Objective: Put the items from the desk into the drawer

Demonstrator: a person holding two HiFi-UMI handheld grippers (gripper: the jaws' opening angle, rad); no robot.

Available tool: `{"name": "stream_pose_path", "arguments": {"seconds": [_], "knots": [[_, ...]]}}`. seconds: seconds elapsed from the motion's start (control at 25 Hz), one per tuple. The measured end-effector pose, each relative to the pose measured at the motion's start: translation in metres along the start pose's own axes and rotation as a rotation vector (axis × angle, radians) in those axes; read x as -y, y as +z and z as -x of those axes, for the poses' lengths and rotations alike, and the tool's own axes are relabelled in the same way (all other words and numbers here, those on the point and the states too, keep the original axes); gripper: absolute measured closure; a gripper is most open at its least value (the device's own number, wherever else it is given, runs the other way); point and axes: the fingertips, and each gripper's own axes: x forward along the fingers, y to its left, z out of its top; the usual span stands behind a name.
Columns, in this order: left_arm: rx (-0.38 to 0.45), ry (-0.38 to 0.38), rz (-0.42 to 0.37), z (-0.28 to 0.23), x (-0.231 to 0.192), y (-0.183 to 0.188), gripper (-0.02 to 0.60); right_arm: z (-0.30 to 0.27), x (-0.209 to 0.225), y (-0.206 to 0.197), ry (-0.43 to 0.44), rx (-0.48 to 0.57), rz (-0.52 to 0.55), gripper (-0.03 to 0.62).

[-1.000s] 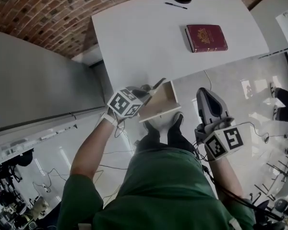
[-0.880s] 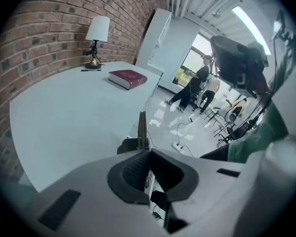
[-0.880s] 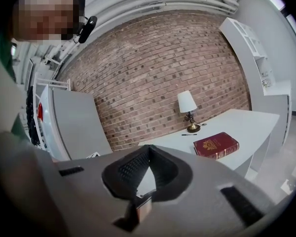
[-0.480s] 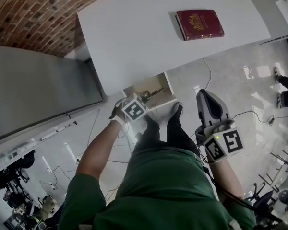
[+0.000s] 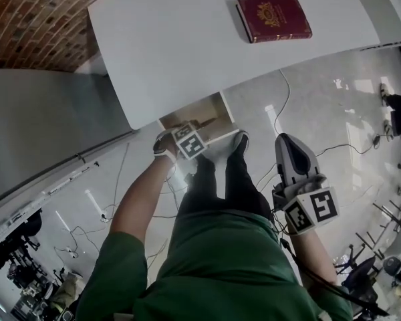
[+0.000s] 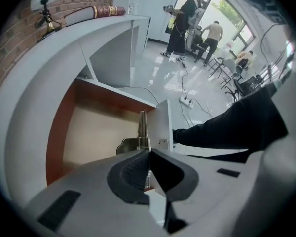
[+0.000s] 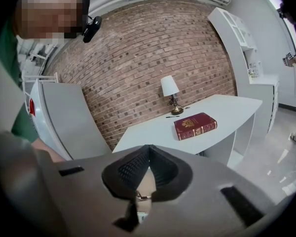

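Drawer (image 5: 199, 110) stands pulled out from under the white desk (image 5: 180, 52), and the left gripper (image 5: 186, 131) hangs directly above its open mouth, pointing steeply down into it. In the left gripper view that gripper's (image 6: 147, 154) jaws are pressed together on a thin metal item (image 6: 143, 127), seen edge-on with its long axis running down toward the pale drawer floor (image 6: 93, 132); what kind of object it is I cannot tell. Since the item sits over the near front part of the drawer, the coming move seems to need only a short drop and a release. The right gripper (image 5: 285, 142) is off to the right of the drawer and nearer the person, its (image 7: 149, 149) jaws closed with nothing between them. Beyond the drawer and to its right, the red book (image 5: 273, 19) lies flat on the desk top, long axis along the desk, spine toward the right gripper's camera (image 7: 195, 126); the free right gripper looks the better placed to fetch it. Farther beyond the drawer are a pen (image 7: 172, 116) and a lamp (image 7: 170, 95). Count: one drawer, one held metal item, one book, one pen, one lamp.
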Motion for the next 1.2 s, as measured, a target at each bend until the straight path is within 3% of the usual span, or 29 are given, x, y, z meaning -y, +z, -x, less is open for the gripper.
{"name": "stream_pose_path", "arguments": {"seconds": [0.16, 0.48, 0.8, 1.2], "knots": [[-0.056, 0.003, -0.070, -0.028, 0.000, -0.006, 0.569, -0.008, 0.003, -0.016, 0.008, -0.038, 0.014, 0.592], [-0.129, -0.003, -0.087, -0.083, -0.008, -0.011, 0.569, -0.027, 0.011, -0.054, 0.056, -0.120, -0.031, 0.592], [-0.158, 0.001, -0.171, -0.121, -0.018, -0.011, 0.569, -0.043, 0.011, -0.082, 0.095, -0.187, -0.043, 0.592], [-0.149, -0.010, -0.202, -0.149, -0.018, -0.009, 0.569, -0.057, 0.015, -0.096, 0.089, -0.233, -0.053, 0.592]]}}
